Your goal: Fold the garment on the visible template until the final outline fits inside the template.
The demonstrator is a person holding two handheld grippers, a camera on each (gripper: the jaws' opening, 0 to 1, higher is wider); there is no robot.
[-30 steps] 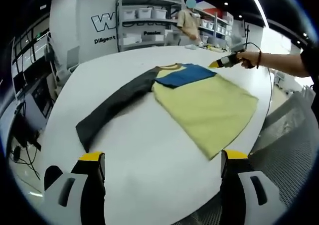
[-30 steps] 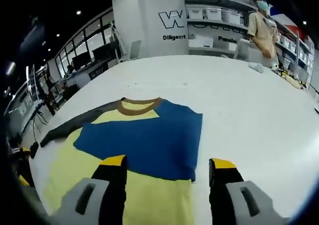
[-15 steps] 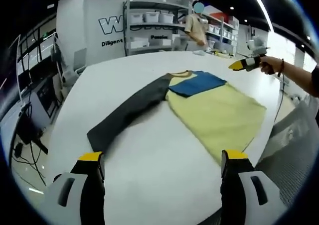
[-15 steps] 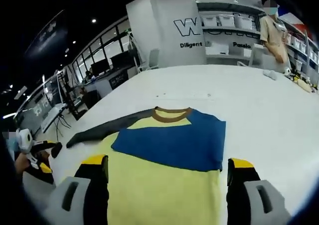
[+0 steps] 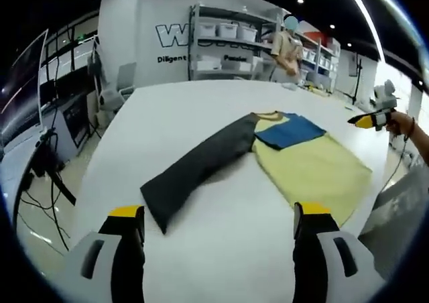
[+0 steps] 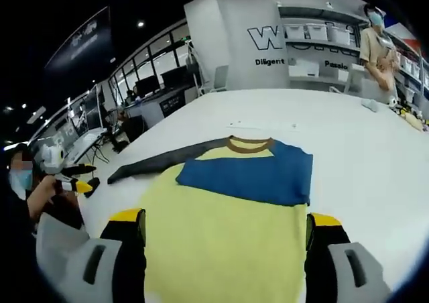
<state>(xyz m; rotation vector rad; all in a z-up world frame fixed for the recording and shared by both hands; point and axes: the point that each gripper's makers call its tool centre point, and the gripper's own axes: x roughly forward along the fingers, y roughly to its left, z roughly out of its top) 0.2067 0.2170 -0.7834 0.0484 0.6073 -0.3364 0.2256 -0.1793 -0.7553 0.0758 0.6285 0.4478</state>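
1. Both views show more of the table (image 5: 221, 216) than a second ago, and the shirt (image 5: 315, 172) looks smaller in the left gripper view. That is the cameras pulling back from the cloth; the shirt itself lies as it did.
2. Right gripper (image 5: 367, 120), seen from the left gripper view, was right at the blue sleeve (image 5: 289, 130) a second ago. Now it is held well off the shirt, out past the table edge.
3. Left gripper (image 5: 213, 212): jaws apart, nothing between them, hovering over bare table just short of the dark sleeve (image 5: 198, 169) tip.
4. Right gripper from its own view (image 6: 226, 221): jaws apart, empty, over the yellow body of the shirt (image 6: 221, 229).
5. Shirt lies flat on the white table. Blue sleeve (image 6: 248, 175) is already folded across the chest below the brown collar (image 6: 249, 144). Dark sleeve (image 6: 157, 162) is still stretched out straight to the side.
6. Reading: one sleeve fold done, both hands backed off to reset. Dark sleeve is probably next, then the body folds. No template outline I can make out on the table.
7. Writing: big "W" logo on the back wall (image 5: 144, 21), cut off by the shelves (image 5: 231, 38). Smaller words beneath: "Diligent", and "Pass..." partly hidden. Nothing legible on the shirt.
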